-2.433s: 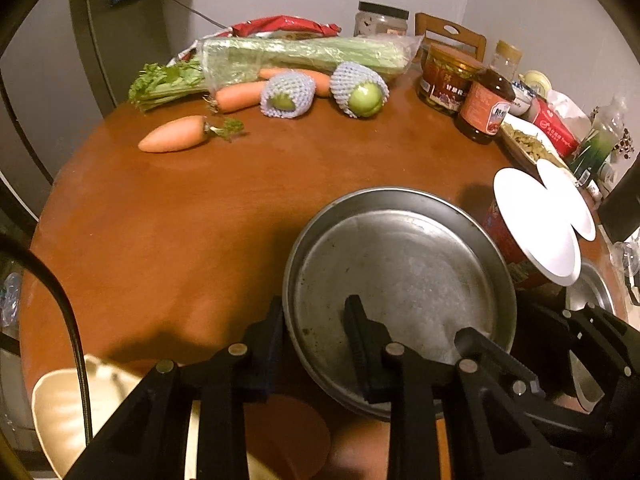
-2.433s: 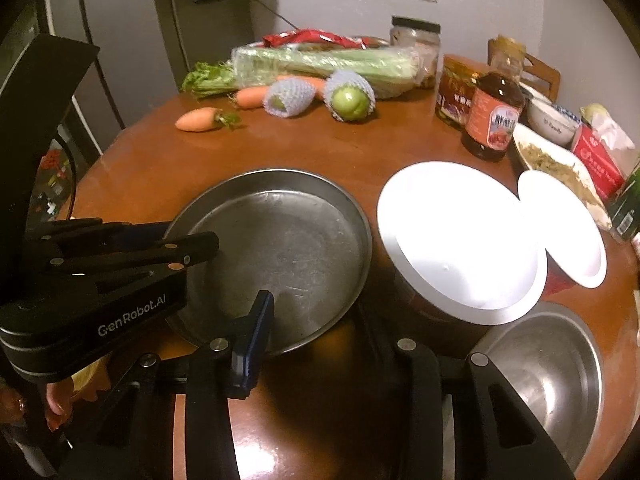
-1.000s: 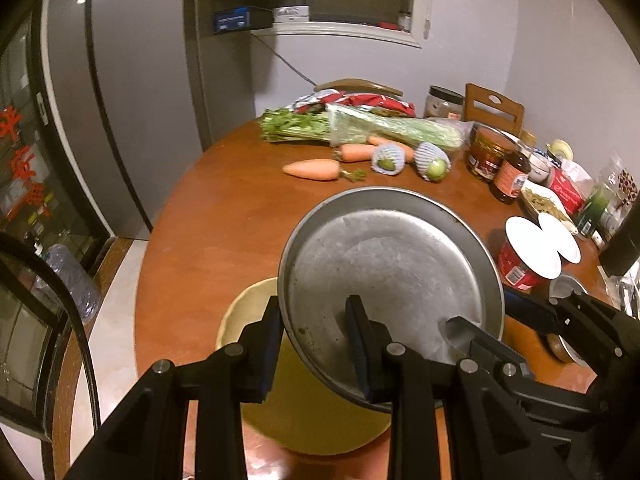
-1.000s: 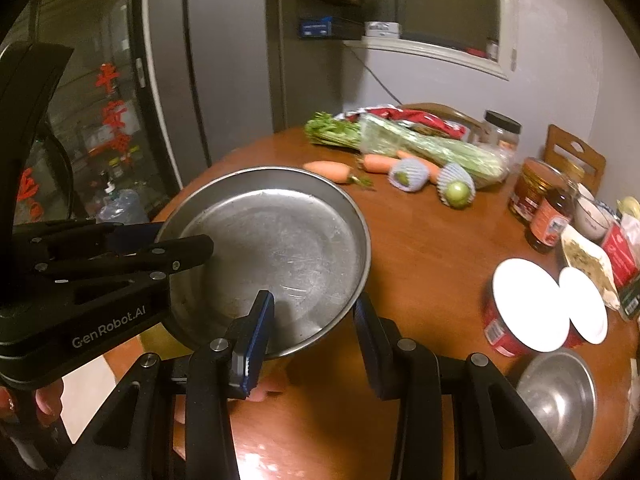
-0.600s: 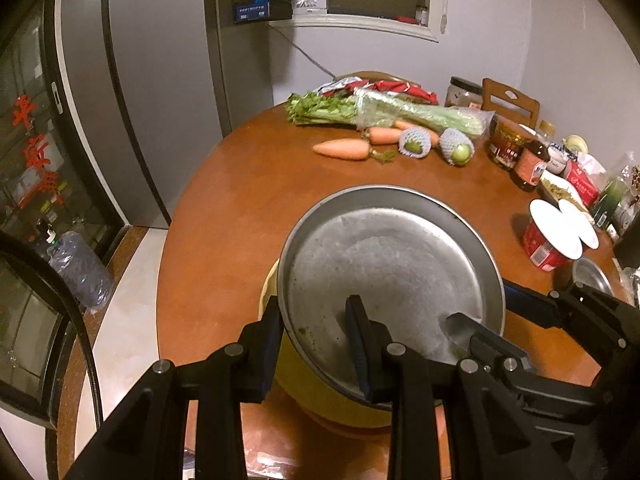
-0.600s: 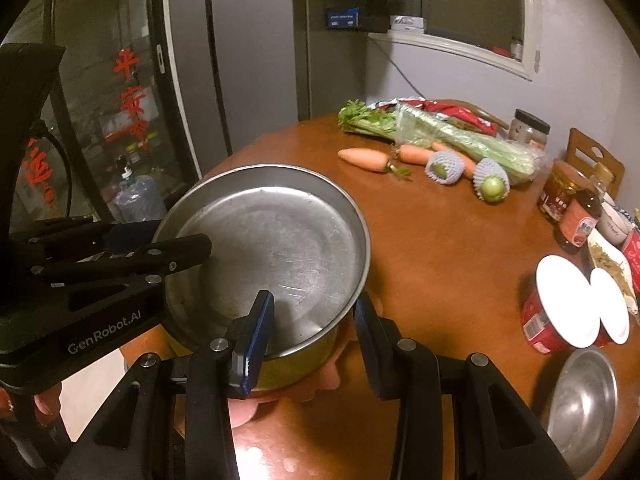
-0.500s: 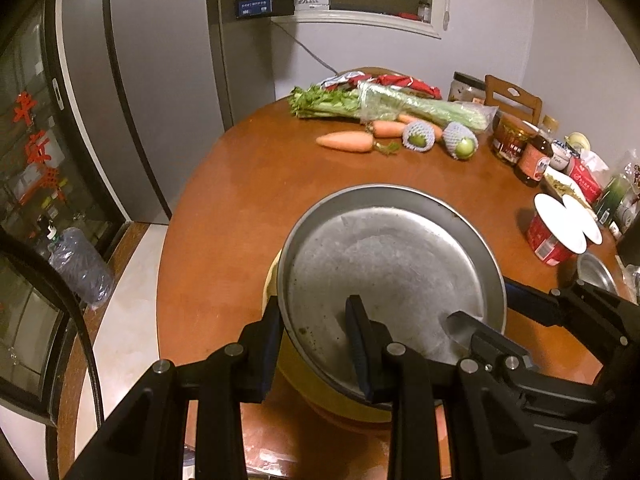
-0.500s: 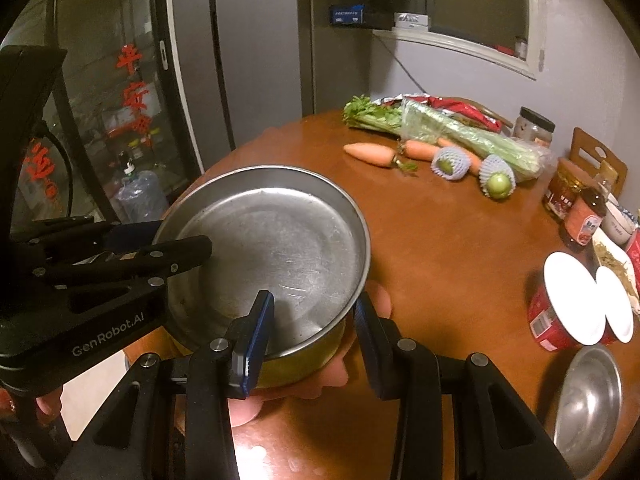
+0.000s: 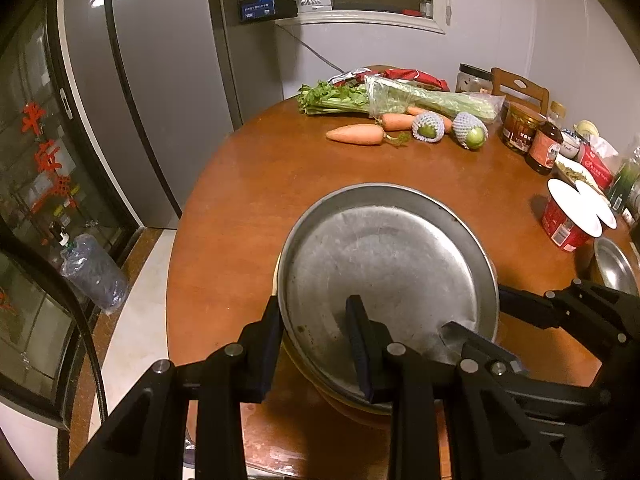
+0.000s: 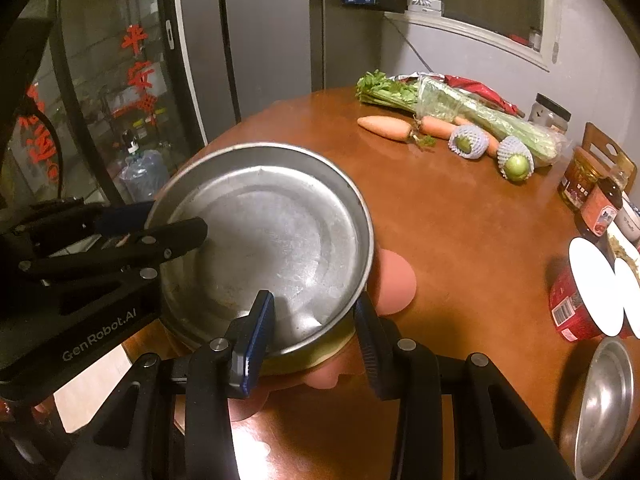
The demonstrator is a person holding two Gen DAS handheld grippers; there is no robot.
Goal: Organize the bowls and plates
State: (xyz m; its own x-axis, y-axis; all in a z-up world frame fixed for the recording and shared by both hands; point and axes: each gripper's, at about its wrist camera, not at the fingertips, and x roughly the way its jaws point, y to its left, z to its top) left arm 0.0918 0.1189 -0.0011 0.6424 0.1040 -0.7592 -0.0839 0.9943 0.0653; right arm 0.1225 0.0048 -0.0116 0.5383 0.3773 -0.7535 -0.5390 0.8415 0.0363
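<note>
A round steel pan (image 9: 388, 264) (image 10: 276, 232) hangs level between both grippers, near the table's front left edge. My left gripper (image 9: 316, 336) is shut on the pan's near rim, one finger inside and one outside. My right gripper (image 10: 314, 332) is shut on the rim at the other side, and it also shows in the left wrist view as the right gripper (image 9: 560, 312). A yellow dish (image 9: 352, 402) (image 10: 304, 360) lies right under the pan and is almost fully covered. I cannot tell whether the pan touches it.
A small steel bowl (image 9: 616, 264) (image 10: 604, 400) and two red cups with white lids (image 9: 568, 220) (image 10: 580, 304) stand at the right. Carrots (image 9: 354, 134), celery, netted fruit (image 10: 516, 158) and jars (image 9: 520, 128) line the far side. The table edge (image 9: 176, 280) drops to the floor at the left.
Both grippers lifted the pan off the table beside the red cups, carried it left and toward the front, and lowered it over the yellow dish. The dish now shows far less.
</note>
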